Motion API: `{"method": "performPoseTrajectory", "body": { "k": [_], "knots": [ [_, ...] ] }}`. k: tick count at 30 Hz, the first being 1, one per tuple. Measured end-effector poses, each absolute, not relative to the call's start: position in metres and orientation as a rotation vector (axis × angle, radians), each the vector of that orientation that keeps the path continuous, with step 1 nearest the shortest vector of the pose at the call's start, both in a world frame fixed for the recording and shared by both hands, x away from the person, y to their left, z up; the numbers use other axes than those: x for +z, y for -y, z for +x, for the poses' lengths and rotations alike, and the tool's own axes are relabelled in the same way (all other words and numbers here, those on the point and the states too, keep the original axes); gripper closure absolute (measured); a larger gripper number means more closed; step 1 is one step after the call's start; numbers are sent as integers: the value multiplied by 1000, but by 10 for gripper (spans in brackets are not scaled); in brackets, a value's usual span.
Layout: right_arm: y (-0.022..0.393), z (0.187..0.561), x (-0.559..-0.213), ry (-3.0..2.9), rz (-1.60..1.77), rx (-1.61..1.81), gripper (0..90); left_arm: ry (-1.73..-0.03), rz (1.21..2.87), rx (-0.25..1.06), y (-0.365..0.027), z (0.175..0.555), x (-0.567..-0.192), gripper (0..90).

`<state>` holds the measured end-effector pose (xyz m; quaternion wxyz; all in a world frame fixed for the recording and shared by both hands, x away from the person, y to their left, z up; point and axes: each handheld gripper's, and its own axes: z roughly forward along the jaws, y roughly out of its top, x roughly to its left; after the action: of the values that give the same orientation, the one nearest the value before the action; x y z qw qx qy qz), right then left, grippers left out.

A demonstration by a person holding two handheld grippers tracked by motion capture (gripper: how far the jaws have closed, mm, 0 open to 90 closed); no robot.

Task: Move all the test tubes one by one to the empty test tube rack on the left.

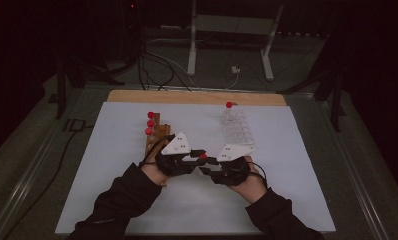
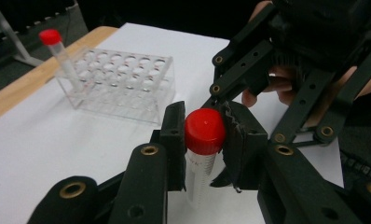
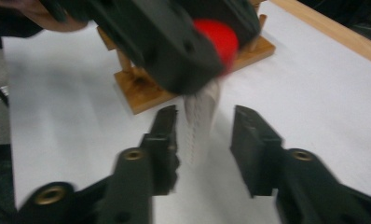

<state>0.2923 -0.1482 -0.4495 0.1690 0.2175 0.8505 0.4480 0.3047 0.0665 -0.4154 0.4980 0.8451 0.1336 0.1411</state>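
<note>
Grippers meet over the near middle of the white mat (image 1: 287, 200), tips almost touching. Leftmost stands a wooden rack (image 1: 156, 135) with three red-capped tubes, just beyond the left gripper (image 1: 199, 156). That gripper is clamped on a tube (image 2: 201, 161): in its own view both pads press the sides just below and at the red cap (image 2: 205, 130), the clear body hanging down between the jaws, roughly upright and clear of the mat. To its right, the right gripper (image 1: 207, 167) faces it, jaws parted. In the right gripper view the tube's lower body (image 3: 200, 126) hangs in the gap, near the left jaw, with clear space to the right jaw; blur hides whether the left pad touches it. Farther right and back, a clear rack (image 1: 237, 127) sits on the mat, holding one red-capped tube at its far corner.
</note>
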Motion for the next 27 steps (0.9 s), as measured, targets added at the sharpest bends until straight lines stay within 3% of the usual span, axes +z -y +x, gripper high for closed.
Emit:
{"method": "performPoseTrajectory", "body": {
  "k": [18,27],
  "knots": [
    [162,295,-439,-2307,738,1363,31,-420,1996,444,-112,311,-388,720],
    [166,294,-436,-2287,727,1402,13,-476,1972,510,-137,315,-376,720]
  ]
}}
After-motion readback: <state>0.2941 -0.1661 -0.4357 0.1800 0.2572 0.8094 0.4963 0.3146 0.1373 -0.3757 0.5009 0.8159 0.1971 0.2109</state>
